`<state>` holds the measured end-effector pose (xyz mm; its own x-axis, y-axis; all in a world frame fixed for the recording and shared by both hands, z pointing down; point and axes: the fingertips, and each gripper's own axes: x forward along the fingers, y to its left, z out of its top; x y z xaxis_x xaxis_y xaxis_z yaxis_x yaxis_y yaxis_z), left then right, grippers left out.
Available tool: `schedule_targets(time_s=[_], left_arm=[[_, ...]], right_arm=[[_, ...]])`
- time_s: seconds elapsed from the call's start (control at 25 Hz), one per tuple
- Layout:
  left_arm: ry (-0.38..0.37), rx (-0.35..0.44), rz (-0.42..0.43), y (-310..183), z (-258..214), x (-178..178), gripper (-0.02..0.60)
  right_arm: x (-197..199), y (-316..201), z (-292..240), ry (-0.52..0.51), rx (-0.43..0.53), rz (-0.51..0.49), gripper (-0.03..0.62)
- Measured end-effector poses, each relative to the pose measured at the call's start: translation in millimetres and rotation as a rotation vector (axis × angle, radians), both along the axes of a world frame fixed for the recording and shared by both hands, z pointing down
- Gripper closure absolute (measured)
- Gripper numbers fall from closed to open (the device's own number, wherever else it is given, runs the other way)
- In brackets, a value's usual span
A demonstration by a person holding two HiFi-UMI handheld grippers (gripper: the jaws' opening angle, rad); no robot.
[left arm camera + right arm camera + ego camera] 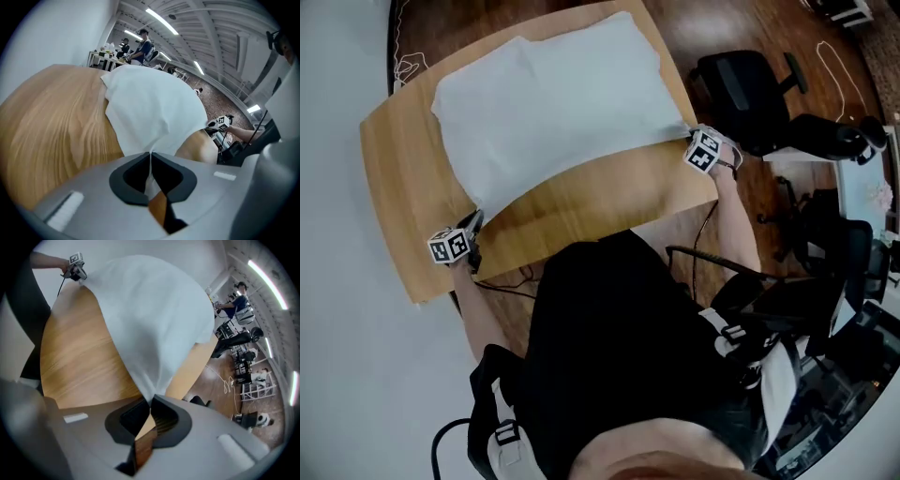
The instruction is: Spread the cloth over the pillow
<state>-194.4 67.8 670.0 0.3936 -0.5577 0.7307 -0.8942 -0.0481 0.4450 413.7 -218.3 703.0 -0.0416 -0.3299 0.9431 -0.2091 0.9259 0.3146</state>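
White cloth (553, 103), apparently one; two tools (475, 223) (690, 138).

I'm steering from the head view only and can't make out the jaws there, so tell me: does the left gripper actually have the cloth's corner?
Observer: Yes. In the left gripper view the left gripper is closed, with a corner of the cloth pinched between its jaws.
Operator: And the right one?
Observer: Same. The right gripper view shows the right gripper shut on the other near corner, the cloth gathering into a fold there.
Operator: Anyone near the table?
Observer: Not close. The left gripper view shows people far off beyond the table.
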Motion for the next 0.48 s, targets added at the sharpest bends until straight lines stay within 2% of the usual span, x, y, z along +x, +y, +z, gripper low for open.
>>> schedule_targets(time_s=[0.2, 0.32, 0.4, 0.48], left_arm=[[-0.017, 0.008, 0.01, -3, -5, -9, 0.566], [-0.033, 0.026, -0.018, 0, -15, -10, 0.566], [-0.057, 0.031, -0.031, -2, -19, -17, 0.568], [-0.068, -0.003, -0.017, 1, -11, -23, 0.568]], right_arm=[[-2, 1, -13, -0.037, -0.005, 0.016, 0.583], [5, 23, -22, -0.088, -0.008, 0.113, 0.585], [2, 41, -14, -0.121, -0.017, 0.157, 0.585], [-4, 49, 6, -0.122, -0.032, 0.137, 0.583]])
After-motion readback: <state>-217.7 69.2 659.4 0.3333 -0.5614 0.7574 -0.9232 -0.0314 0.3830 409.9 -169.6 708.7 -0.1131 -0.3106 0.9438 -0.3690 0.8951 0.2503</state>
